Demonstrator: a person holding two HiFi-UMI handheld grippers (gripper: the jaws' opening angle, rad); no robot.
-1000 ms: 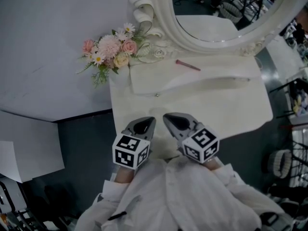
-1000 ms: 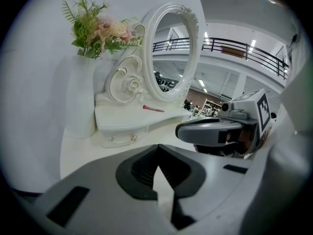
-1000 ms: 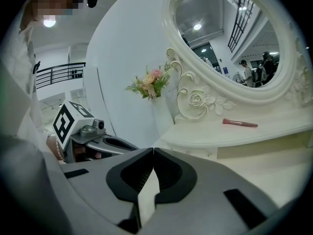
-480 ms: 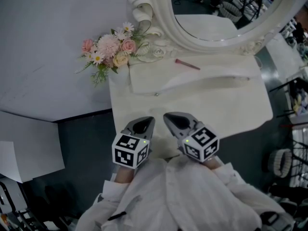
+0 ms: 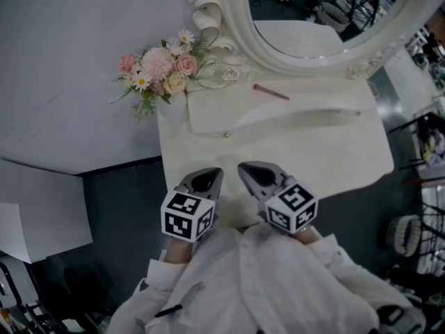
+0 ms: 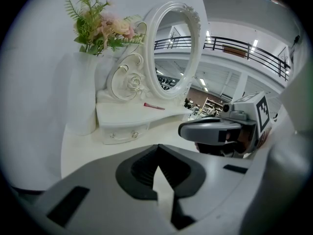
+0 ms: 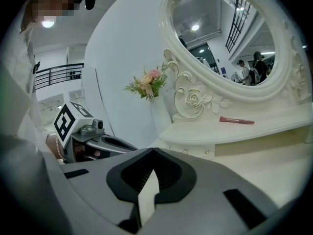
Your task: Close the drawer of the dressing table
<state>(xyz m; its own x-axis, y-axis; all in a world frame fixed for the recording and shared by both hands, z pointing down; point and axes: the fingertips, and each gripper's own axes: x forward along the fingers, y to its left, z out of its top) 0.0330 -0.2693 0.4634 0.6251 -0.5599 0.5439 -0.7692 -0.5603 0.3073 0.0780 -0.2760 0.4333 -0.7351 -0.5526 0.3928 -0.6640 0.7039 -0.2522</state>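
- The cube (image 5: 188,218) on the left tongs (image 5: 206,178) and the cube (image 5: 292,209) on the right tongs (image 5: 252,172) carry black-and-white square markers. These patterns are the only print that can be made out.
- Left tongs: the jaws are closed together with nothing between them. Only a thin pale sliver of table shows through the notch.
- Right tongs: the jaws are likewise pressed together and empty.
- Both tongs are side by side over the near edge of the white table (image 5: 299,158), left of its middle. They point toward the back edge and are held by a person in white sleeves (image 5: 278,284).
- The drawer (image 6: 124,135) sits under the left end of the raised shelf (image 5: 292,106) along the table's back edge. It has two small knobs, and its front stands forward of the shelf's curved face. It is well apart from both tongs.
- A slim pink stick (image 5: 271,93) lies on the shelf.
- A bunch of pink and white flowers (image 5: 160,72) stands in a white vase (image 6: 83,97) at the back left corner.
- An oval mirror (image 5: 327,12) in a carved white frame rises from the back edge.
- The table top is smooth, matte and off-white.
- A pale wall panel (image 5: 62,82) stands behind the table, over a dark floor (image 5: 125,200). White sheets (image 5: 42,214) lie off the table's left edge.
- The room is a large hall, with a black balcony railing (image 6: 230,43) and ceiling lights (image 6: 253,43). People (image 7: 254,67) show in the mirror.
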